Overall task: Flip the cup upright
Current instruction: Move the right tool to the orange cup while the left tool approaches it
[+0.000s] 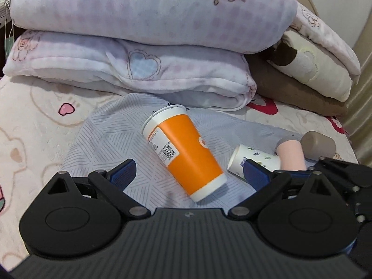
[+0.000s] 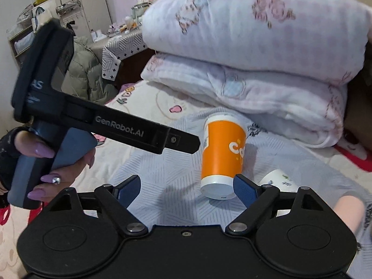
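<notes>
An orange paper cup (image 1: 186, 153) with white rims lies on its side on a grey striped cloth (image 1: 104, 139), mouth toward the far left, base toward me. It also shows in the right wrist view (image 2: 222, 155), base nearest the camera. My left gripper (image 1: 188, 174) is open, its jaws on either side of the cup's lower end without touching it. My right gripper (image 2: 188, 188) is open, its right finger (image 2: 246, 189) next to the cup's base. The left gripper's body (image 2: 104, 121) shows in the right wrist view, held by a hand.
A small white patterned cup (image 1: 253, 160), a pink cup (image 1: 291, 155) and a grey-brown cup (image 1: 318, 145) lie on their sides to the right. Folded pink blankets (image 1: 139, 46) are stacked behind the cloth. A brown cushion (image 1: 290, 93) sits at back right.
</notes>
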The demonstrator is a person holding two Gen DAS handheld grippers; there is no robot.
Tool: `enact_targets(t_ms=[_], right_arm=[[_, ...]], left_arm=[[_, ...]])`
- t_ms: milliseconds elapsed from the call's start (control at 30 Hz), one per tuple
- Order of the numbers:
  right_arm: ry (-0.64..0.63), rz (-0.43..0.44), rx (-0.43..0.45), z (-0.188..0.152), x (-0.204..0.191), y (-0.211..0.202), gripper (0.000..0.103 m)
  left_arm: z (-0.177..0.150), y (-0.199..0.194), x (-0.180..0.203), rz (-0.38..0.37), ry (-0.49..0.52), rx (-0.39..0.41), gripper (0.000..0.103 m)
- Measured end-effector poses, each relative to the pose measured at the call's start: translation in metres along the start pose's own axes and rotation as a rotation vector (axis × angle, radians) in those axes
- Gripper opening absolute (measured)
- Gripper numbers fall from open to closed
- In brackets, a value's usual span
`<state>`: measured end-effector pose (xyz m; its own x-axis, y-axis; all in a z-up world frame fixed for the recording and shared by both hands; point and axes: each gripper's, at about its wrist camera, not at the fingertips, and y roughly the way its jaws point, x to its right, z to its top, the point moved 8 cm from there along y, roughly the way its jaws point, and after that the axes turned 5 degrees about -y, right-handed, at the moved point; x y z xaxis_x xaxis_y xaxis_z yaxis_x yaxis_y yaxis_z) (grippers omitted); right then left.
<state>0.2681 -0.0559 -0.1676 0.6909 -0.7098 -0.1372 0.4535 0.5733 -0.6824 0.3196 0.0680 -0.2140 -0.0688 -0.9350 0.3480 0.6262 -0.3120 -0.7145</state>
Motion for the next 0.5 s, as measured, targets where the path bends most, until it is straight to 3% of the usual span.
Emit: enact_targets(t_ms=[167, 300, 500], right_arm=[[0.03, -0.049, 0.004, -0.004, 0.017, 0.037, 0.087], [0.054, -0.096, 0.023, -0.01, 0.027, 0.054, 0.086], [0.171, -0.059, 0.015, -0.013, 0.041, 0.074, 0.086]], left_arm=[[-0.001, 0.019, -0.016, 0.008, -0.076, -0.03, 0.1], [-0.007, 0.031, -0.025, -0.029, -0.143, -0.051, 0.099], [-0.009, 0.054, -0.034, -0.106, -0.25, -0.101, 0.096]])
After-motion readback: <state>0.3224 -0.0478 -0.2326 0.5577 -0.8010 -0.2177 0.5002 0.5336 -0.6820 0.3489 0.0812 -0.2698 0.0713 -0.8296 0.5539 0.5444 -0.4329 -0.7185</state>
